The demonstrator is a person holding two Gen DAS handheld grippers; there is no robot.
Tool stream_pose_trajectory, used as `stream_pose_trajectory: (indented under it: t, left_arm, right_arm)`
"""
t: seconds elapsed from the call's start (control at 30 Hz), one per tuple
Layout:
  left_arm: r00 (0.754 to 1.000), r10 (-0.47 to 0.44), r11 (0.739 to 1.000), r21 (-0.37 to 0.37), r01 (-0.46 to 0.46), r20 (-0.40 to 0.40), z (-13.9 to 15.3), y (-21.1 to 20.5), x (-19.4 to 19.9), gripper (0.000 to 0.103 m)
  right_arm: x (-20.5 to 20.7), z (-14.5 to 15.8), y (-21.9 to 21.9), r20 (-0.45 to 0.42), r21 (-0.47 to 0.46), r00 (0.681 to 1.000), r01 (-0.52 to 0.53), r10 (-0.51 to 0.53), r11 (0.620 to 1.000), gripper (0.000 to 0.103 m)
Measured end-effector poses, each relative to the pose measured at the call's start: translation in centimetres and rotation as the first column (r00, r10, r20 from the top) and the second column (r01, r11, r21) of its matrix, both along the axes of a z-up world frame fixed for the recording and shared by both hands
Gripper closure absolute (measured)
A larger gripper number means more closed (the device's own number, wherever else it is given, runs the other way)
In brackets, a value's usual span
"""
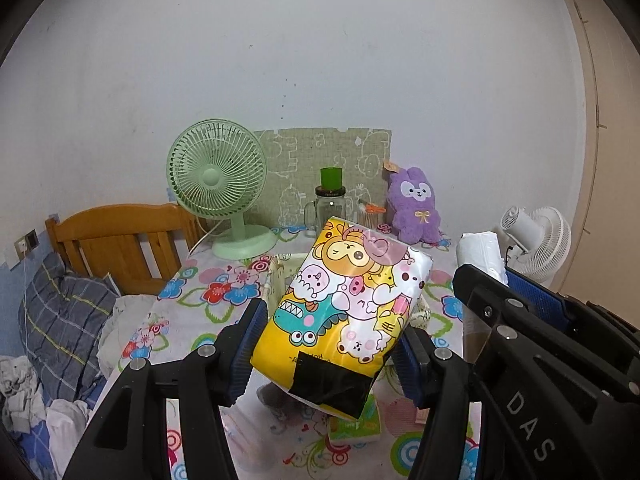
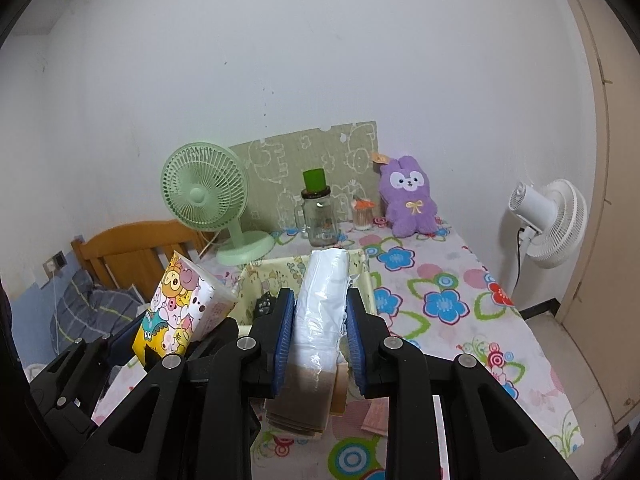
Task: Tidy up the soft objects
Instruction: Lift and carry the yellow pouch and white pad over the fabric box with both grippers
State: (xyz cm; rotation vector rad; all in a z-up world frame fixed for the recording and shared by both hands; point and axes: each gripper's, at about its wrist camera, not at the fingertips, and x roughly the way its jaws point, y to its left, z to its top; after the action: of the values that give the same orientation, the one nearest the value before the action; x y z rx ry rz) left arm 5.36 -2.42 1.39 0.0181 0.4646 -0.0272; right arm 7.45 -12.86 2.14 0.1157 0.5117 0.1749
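The left gripper (image 1: pixel 328 344) pinches a soft yellow tissue pack printed with cartoon animals (image 1: pixel 352 296) between its blue pads, and the pack is lifted above the flowered tablecloth (image 1: pixel 224 292). The right gripper (image 2: pixel 320 336) is pressed tight on a white tissue pack in clear plastic wrap (image 2: pixel 322 304), which is also in the air. Both packs are close to the pale fabric basket with a small print (image 2: pixel 276 276), just in front of it and above its near edge, but none of them is inside yet.

So I judge the task is in the middle: two soft things are picked up and need to be put down in the basket. One small dark object (image 2: pixel 265 305) seems to lie in the basket already; what it is I cannot tell. More flat packs (image 2: pixel 300 408) are on the table under the grippers, and the purple plush rabbit (image 2: pixel 408 196) sits far at the wall, so some sorting is probably left.
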Motion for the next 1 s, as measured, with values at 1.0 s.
stream_pose_trajectory:
  t: [1.0]
  left_arm:
    - [1.0, 0.021, 1.0, -0.016, -0.021, -0.005, 0.2, 0.1, 7.7, 0.042]
  right_arm:
    - [8.7, -0.2, 0.9, -0.006, 0.01, 1.0, 0.002, -0.002, 1.0, 0.074]
